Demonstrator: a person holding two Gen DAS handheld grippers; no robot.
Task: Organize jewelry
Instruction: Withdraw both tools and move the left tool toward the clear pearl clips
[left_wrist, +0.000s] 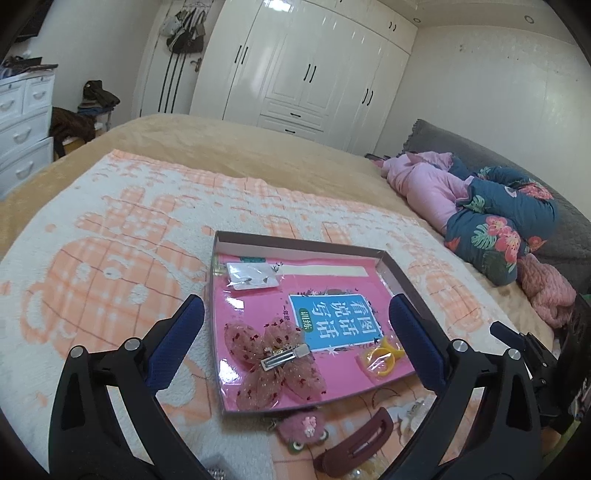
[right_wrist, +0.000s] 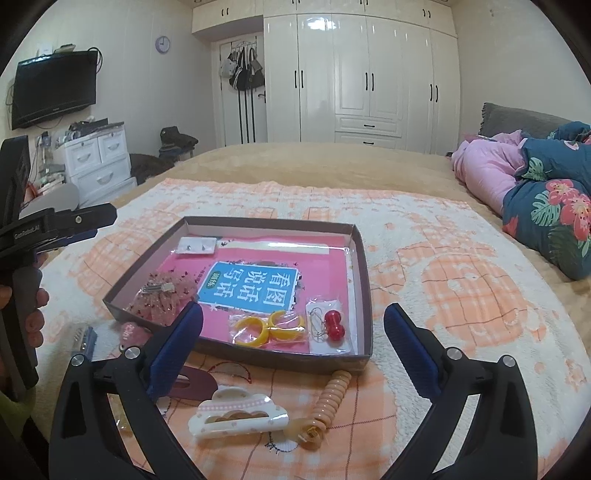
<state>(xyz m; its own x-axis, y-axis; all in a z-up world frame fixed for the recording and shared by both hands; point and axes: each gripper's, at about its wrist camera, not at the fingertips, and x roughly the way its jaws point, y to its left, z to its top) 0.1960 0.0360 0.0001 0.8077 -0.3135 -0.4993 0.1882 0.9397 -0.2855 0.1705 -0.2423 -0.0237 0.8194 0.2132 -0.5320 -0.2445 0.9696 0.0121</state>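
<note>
Grippers: the left gripper (left_wrist: 297, 332) and right gripper (right_wrist: 293, 345) are held spread and empty.
Tray: sorted pieces are kept in the shallow dark cardboard box (right_wrist: 364, 258) (on the bed).
Loose: the white cloud-shaped plastic hair claw (right_wrist: 238, 415) is left outside, nearest, likely next.

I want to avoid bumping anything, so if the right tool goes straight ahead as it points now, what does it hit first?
Probably the near wall of the box, then the bagged yellow rings just inside it. The right tool is open, and depth is hard to judge.

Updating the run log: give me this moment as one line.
left gripper: open, empty | right gripper: open, empty | tray: bow clip, yellow rings, cherry earrings | outside: cloud claw clip
</note>
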